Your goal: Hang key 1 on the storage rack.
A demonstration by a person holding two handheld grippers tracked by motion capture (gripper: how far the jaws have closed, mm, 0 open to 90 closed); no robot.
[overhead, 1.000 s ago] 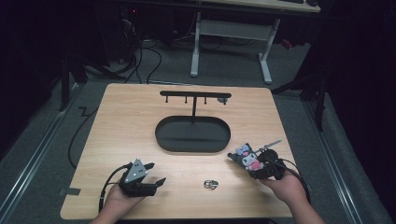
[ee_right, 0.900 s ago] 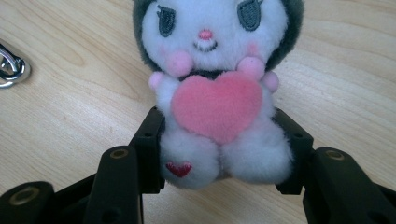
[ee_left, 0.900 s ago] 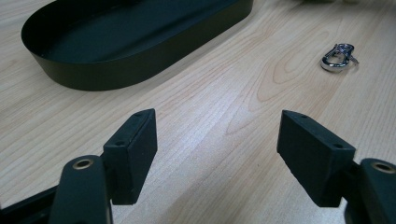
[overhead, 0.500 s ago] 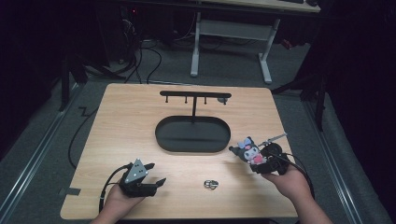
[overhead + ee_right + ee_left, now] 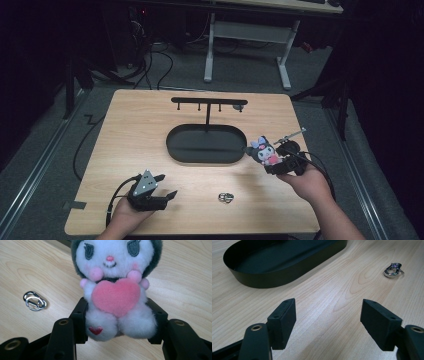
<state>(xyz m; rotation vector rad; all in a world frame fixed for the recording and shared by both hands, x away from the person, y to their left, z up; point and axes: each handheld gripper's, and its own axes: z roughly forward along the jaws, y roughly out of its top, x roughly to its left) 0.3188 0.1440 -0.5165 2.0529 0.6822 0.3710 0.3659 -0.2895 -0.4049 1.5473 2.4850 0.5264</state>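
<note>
- High view: the right gripper holds the plush toy just off the right end of the black oval tray. The hook rack stands behind it, probably the target, so lift it gently and keep the toy upright.
- Left gripper view: the left gripper is wide and holds nothing, low over the surface, with the metal clasp ahead.
- Right gripper view: the pads squeeze the toy's lower body; the hold looks centered, so it's best not to squeeze harder.

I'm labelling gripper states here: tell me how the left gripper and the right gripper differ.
The left gripper has open jaws with nothing between them; the right gripper is shut on the plush toy. The left rests low by the table; the right is raised beside the black tray. Both have black jaws.
</note>
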